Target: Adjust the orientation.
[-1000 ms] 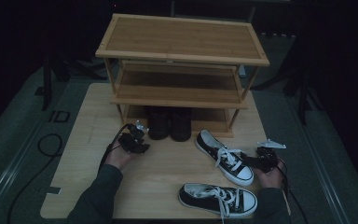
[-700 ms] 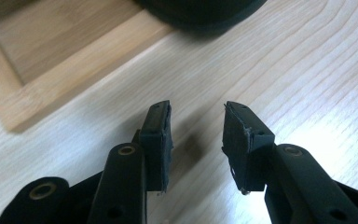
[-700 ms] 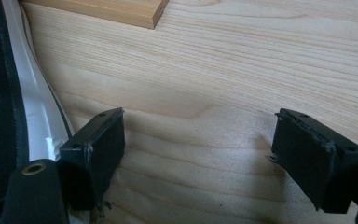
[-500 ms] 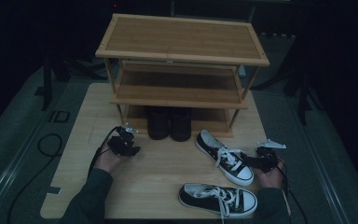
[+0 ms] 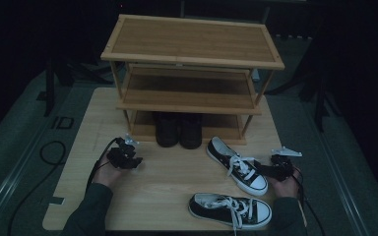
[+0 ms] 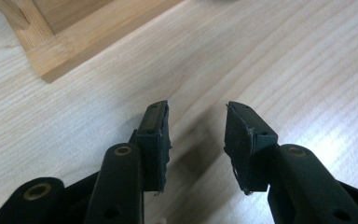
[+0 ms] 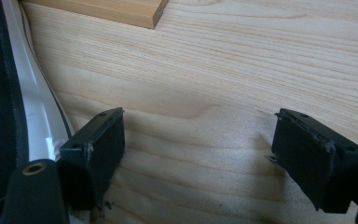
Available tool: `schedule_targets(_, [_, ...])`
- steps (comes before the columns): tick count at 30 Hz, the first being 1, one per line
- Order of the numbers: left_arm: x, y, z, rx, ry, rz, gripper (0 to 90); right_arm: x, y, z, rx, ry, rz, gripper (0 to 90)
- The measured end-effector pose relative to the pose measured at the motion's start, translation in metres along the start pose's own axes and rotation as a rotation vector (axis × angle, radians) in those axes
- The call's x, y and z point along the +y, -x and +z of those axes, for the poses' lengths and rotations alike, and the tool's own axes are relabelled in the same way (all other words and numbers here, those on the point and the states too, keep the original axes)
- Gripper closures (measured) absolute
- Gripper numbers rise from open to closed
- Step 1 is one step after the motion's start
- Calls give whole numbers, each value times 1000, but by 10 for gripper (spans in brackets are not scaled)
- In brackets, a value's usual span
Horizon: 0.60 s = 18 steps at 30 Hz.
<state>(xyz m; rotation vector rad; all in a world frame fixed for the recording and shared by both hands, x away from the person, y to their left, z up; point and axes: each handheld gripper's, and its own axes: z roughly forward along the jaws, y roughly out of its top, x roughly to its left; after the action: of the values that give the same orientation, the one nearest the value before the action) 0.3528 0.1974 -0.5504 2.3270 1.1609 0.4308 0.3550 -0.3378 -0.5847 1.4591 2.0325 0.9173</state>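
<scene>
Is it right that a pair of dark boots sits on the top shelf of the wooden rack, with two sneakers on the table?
Not quite. The high view shows the dark boots on the bottom shelf of the wooden rack, not the top one. The two sneakers do lie on the table.

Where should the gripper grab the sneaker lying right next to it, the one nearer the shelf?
Probably at the heel collar of the sneaker, coming from above. The shoe stands upright on its sole with its open mouth facing up, so one jaw could slip inside and one outside the thin heel wall. The right gripper sits open beside the toe, on the wooden table.
</scene>
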Motion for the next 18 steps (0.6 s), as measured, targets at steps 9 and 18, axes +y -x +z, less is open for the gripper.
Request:
schedule_targets(9, [-10,-6,-3,7,24,-25,603,0,0,0,-1,-1,0,162])
schedule_targets(18, [-14,-10,0,16,27,-48,590,0,0,0,-1,-4,-1,164])
